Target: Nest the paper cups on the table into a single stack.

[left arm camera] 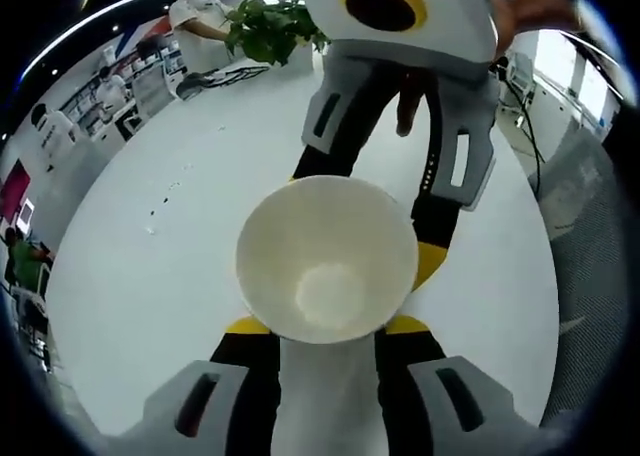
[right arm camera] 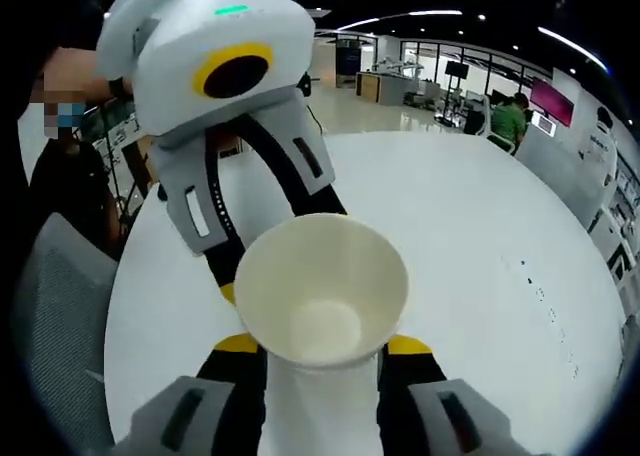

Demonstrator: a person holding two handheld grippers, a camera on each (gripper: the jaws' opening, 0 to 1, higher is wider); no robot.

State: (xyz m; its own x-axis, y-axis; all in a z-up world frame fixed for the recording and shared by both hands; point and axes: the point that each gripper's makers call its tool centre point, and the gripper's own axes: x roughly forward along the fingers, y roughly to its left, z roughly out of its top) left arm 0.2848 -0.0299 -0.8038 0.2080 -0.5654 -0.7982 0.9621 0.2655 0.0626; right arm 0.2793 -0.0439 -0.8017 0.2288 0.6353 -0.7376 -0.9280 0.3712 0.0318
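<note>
A white paper cup (left arm camera: 326,261) shows its empty inside, and its outer wall runs down between my left gripper's (left arm camera: 325,326) yellow-tipped jaws, which press its two sides. Opposite, my right gripper (left arm camera: 365,216) reaches in from the top. One of its yellow fingertips (left arm camera: 430,261) lies beside the cup's rim and the other is hidden behind the cup. In the right gripper view a white paper cup (right arm camera: 322,291) sits the same way between my right gripper's (right arm camera: 323,344) jaws. The left gripper (right arm camera: 285,266) faces it from the upper left, its tips behind the rim. Whether this is the same cup I cannot tell.
The round white table (left arm camera: 150,276) spreads around the cup. A green plant (left arm camera: 270,26) stands at its far edge. A grey mesh chair (right arm camera: 50,316) is at the table's left in the right gripper view. People work at desks (right arm camera: 510,116) in the background.
</note>
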